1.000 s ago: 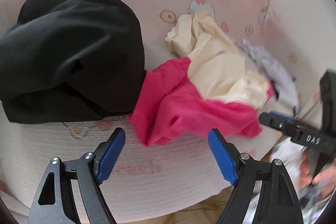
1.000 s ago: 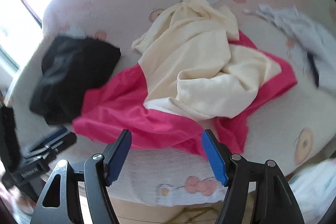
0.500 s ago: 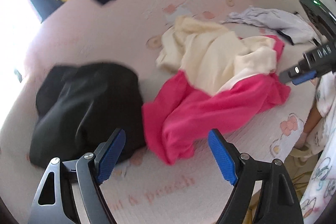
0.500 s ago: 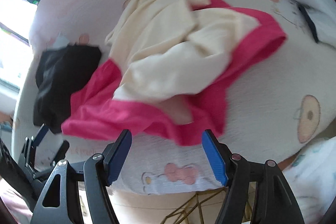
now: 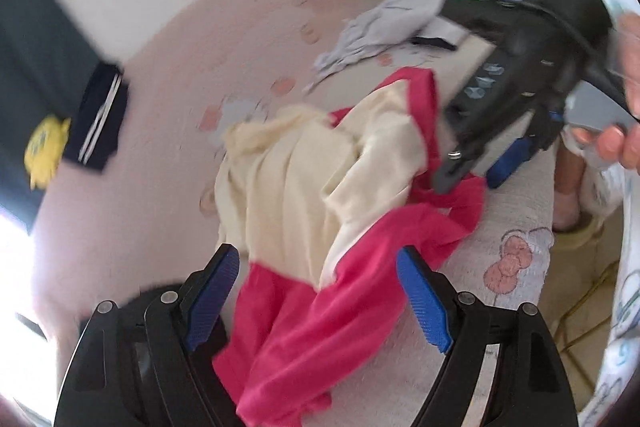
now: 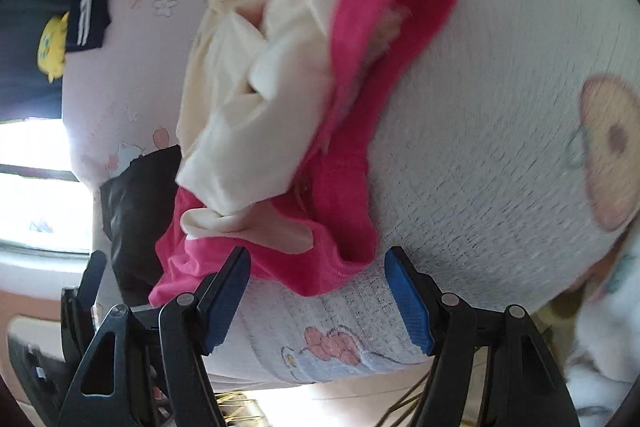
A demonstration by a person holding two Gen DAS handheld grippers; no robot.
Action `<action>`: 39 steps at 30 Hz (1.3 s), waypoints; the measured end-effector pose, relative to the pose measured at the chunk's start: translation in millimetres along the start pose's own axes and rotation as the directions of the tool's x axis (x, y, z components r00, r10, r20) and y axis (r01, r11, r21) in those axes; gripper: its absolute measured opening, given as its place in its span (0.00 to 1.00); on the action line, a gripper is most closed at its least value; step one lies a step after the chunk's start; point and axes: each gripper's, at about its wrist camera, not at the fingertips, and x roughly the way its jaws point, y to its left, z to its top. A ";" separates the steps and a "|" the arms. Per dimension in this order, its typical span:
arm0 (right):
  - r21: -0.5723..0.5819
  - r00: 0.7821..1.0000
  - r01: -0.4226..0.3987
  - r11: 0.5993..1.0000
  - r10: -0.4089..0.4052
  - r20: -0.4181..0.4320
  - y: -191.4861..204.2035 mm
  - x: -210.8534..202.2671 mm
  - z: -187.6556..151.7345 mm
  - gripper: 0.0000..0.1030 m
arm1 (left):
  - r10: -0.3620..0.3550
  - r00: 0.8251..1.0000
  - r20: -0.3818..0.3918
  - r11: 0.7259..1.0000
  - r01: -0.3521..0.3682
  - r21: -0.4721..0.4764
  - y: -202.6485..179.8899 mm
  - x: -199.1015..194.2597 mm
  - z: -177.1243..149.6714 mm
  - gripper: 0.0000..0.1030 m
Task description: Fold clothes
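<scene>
We have both jaws spread, nothing pinched: left hand-held gripper (image 5: 318, 301), right hand-held gripper (image 6: 318, 301). The pink garment (image 6: 340, 195) lies crumpled on the bed (image 6: 500, 147) at mid-frame, with the cream garment (image 6: 248, 107) draped on top. We should pinch one layer only, at the pink hem near the lower centre, and peel the cream one off first.

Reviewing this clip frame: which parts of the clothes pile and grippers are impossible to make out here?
- Black garment: right wrist view shows only a strip; cream garment and pink garment cover the rest. In the left wrist view the left gripper hides it.
- Grey-white garment: left wrist view, blurred, partly behind the right gripper.
- Navy striped item: small, near the edge; type unclear.
- Garment types: bunched, unreadable.
</scene>
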 end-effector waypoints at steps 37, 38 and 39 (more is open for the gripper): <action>0.163 0.979 -0.185 0.969 0.169 0.110 -44.4 -23.1 20.9 0.38 | -0.119 0.988 -0.094 0.972 0.136 0.191 -106.7 55.7 43.2 0.74; 0.168 0.982 -0.175 0.970 0.160 0.099 -44.5 -19.7 21.5 0.38 | -0.124 0.987 -0.100 0.974 0.140 0.177 -108.1 56.1 45.1 0.68; 0.175 0.983 -0.171 0.970 0.158 0.090 -44.7 -16.0 22.0 0.38 | -0.130 0.985 -0.111 0.976 0.147 0.161 -109.4 57.2 47.1 0.62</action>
